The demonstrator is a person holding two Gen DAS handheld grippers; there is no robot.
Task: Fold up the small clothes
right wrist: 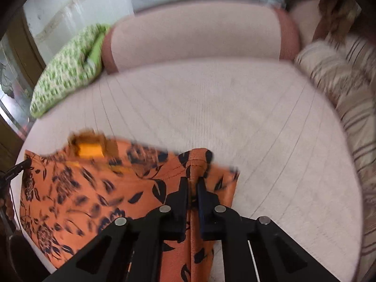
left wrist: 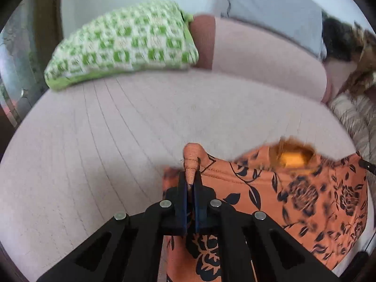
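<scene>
While pinched at both corners, orange floral garment (left wrist: 293, 188), yellow label (right wrist: 90, 151) unreadable

Matt floral cloth garment (left wrist: 293, 188) (ribbed fabric bedsheet (left wrist: 117, 141)).

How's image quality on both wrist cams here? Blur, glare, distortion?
Left wrist: strong fisheye bend with dark corners; green checked pillow and the orange floral garment edge smeared by motion; left gripper fingers sharp. Right wrist: heavier smear on the striped blanket and garment print; right gripper crisp. Soft daylight, bright wash at the top, no hard shadows.
</scene>
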